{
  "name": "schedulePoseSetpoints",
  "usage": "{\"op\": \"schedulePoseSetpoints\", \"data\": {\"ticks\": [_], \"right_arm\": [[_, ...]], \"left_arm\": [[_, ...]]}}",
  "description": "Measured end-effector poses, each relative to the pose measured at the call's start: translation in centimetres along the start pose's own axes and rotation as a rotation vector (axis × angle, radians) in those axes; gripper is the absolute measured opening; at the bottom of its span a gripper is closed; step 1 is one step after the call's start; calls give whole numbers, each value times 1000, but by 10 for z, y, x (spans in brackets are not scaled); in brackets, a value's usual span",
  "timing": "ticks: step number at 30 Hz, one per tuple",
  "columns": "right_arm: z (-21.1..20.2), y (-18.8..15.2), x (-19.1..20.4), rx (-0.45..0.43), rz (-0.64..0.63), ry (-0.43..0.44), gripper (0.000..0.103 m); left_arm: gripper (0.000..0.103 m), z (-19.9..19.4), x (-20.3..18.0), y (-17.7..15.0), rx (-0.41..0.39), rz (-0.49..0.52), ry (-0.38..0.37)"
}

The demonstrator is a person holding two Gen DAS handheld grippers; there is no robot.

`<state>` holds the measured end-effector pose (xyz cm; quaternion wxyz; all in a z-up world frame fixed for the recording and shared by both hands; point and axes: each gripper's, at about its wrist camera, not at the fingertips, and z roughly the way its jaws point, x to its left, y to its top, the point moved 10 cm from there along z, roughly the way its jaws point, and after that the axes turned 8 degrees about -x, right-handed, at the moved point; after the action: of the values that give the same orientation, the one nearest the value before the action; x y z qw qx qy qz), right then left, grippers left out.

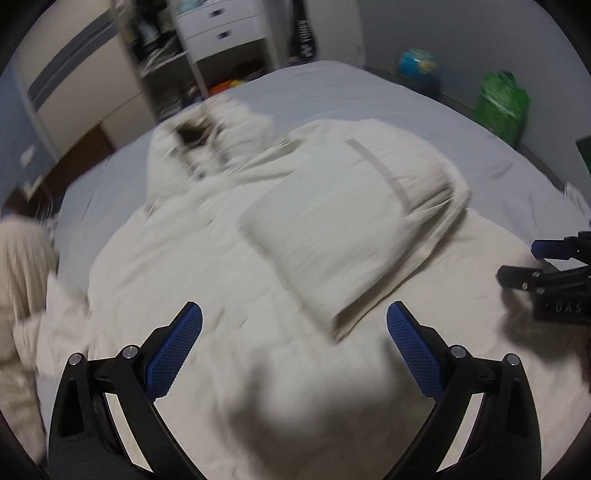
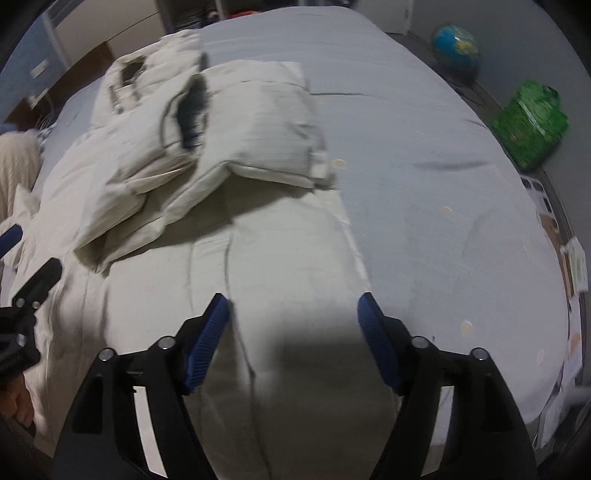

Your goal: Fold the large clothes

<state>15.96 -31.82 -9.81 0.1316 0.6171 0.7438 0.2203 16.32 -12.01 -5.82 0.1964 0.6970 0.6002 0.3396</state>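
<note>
A large cream padded coat (image 1: 229, 266) lies spread on a bed, its sleeve (image 1: 343, 236) folded across the body and its hood (image 1: 199, 147) with a dark lining at the far end. It also shows in the right wrist view (image 2: 258, 258). My left gripper (image 1: 294, 325) is open and empty above the coat's lower part. My right gripper (image 2: 293, 314) is open and empty over the coat's right edge; it also shows in the left wrist view (image 1: 524, 262) at the right edge.
The bed has a grey sheet (image 2: 424, 184). A green bag (image 2: 528, 122) and a globe (image 2: 456, 46) sit on the floor to the right. White drawers (image 1: 221, 26) and shelves stand beyond the bed. A person's cream sleeve (image 1: 18, 280) is at the left.
</note>
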Motion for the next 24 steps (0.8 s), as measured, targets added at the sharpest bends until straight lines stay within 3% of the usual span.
{"op": "schedulePoseSetpoints", "data": {"ticks": [3,6,7,8,11,18,24], "right_arm": [[5,-4,-2,27,6,-10,71],[8,-4,-3,33,6,-5,73],[8,-4,-3,35,10,0,73],[9,-4,-3,38,17,9,73],[8,-5,-2,41,36,26,74],[6,-7,1,44,38,30,74],[6,-6,2,45,39,32,74]], "left_arm": [[92,17,-13,9,15,50,11],[73,32,-19,15,36,68,1],[53,36,-21,16,42,73,-20],[25,38,-23,16,53,76,-35],[9,38,-10,24,38,45,-14],[4,19,71,38,-42,-206,16],[4,24,138,3,5,-430,39]]}}
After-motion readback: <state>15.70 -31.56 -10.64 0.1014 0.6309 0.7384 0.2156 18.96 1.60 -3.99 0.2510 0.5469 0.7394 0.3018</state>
